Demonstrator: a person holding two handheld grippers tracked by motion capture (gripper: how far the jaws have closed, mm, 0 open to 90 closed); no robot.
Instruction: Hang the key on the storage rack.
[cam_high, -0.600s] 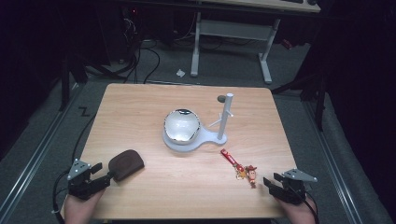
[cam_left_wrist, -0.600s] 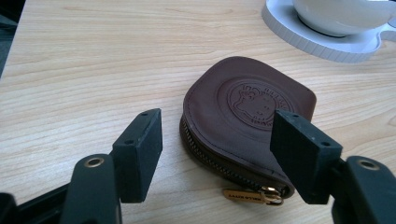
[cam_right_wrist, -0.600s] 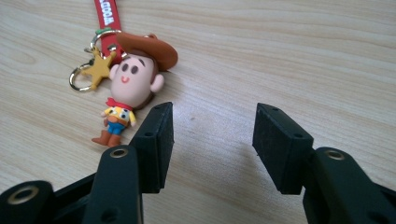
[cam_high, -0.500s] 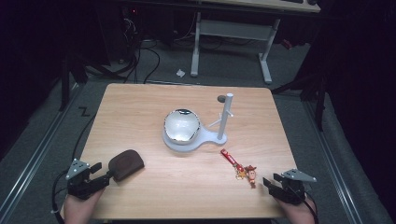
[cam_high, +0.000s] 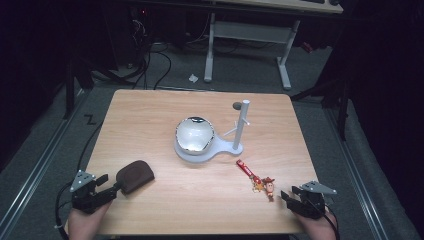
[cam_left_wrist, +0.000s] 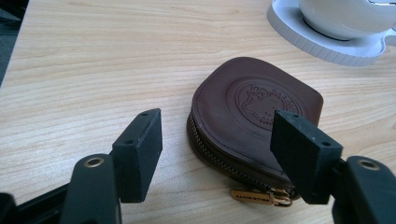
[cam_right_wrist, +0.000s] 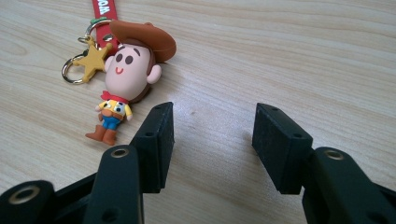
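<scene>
While both hands rested at the near edge of the worktop (cam_high: 150, 107), each gripper faced its own object, and the coming move depended on which pairing was tighter.

The left gripper (cam_high: 102, 187) sat at the near left corner with its jaws spread wide and nothing between the pads. The brown leather pouch (cam_high: 135, 176) lay just beyond the fingertips, apart from them by a narrow gap. In the left gripper view the pouch (cam_left_wrist: 254, 119) sat ahead and slightly to the right of the jaw centreline, flat on the wood, its zipped edge and brass pull tab turned toward the gripper (cam_left_wrist: 219, 144). One jaw already overlapped the pouch outline in that view; contact could not be confirmed.

The right gripper (cam_high: 292, 198) rested at the near right corner, jaws likewise wide and empty. The cowboy keychain (cam_high: 257, 177) lay toward the middle of the worktop from it, its long axis running diagonally from the red strap, nearest the white stand (cam_high: 212, 150), down to the figure at the near end. In the right gripper view the figure (cam_right_wrist: 123, 81) lay ahead and to the left of the gripper (cam_right_wrist: 212, 128), outside the jaw gap.

By judgement, the left gripper was the better aligned: a short straight advance would bracket the pouch, whereas the right gripper required a sideways correction first.
</scene>
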